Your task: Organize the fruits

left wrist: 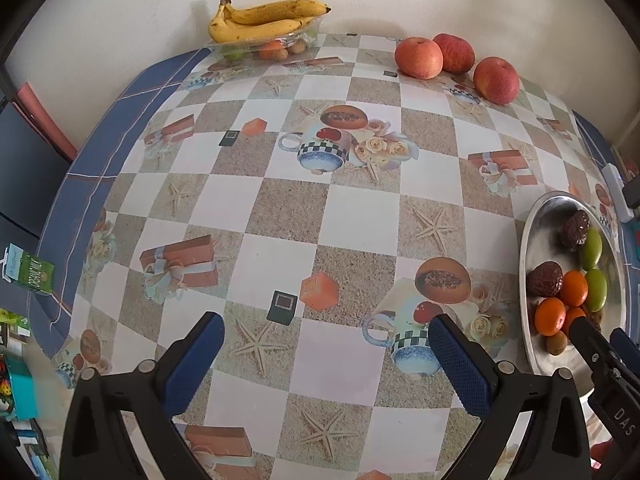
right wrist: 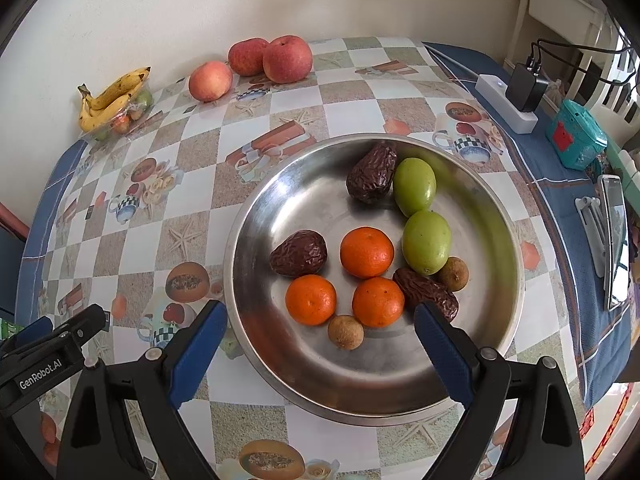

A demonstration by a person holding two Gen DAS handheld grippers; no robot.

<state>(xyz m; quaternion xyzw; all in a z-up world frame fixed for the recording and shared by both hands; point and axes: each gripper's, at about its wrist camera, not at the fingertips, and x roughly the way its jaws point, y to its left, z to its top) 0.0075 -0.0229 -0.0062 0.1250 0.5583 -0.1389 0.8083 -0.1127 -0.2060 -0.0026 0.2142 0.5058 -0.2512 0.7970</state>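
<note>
A: What do the grippers have hold of?

B: Nothing. The left gripper (left wrist: 326, 356) has its blue pads spread wide over bare checkered tablecloth (left wrist: 360, 220) at the bottom of its own view. The right gripper (right wrist: 320, 336) is just as wide open at the bottom of the right wrist view, one pad outside the near-left rim of the steel bowl (right wrist: 256, 216), the other above the bowl's lower right inside.

A: What's in the bowl?

B: Three tangerines (right wrist: 367, 252) at centre, three wrinkled dark dates (right wrist: 299, 253), two green jujubes (right wrist: 426, 242) on the right side, and two small brown longans (right wrist: 346, 332). One longan lies between the open pads, touching neither.

A: And the other fruit?

B: Three red apples (right wrist: 287, 59) sit near the wall at the top of the right wrist view, two touching, the third (right wrist: 210, 81) a little to their left. A banana bunch (left wrist: 264, 20) lies across a clear plastic tray (left wrist: 308, 36) holding small fruit, at the top of the left wrist view.

A: Anything else?

B: A white power strip (right wrist: 506, 104) with a black adapter plugged in, upper right of the right wrist view, and a teal box (right wrist: 576, 140) below it. A phone on a stand (right wrist: 614, 236) sits at the right edge.
</note>
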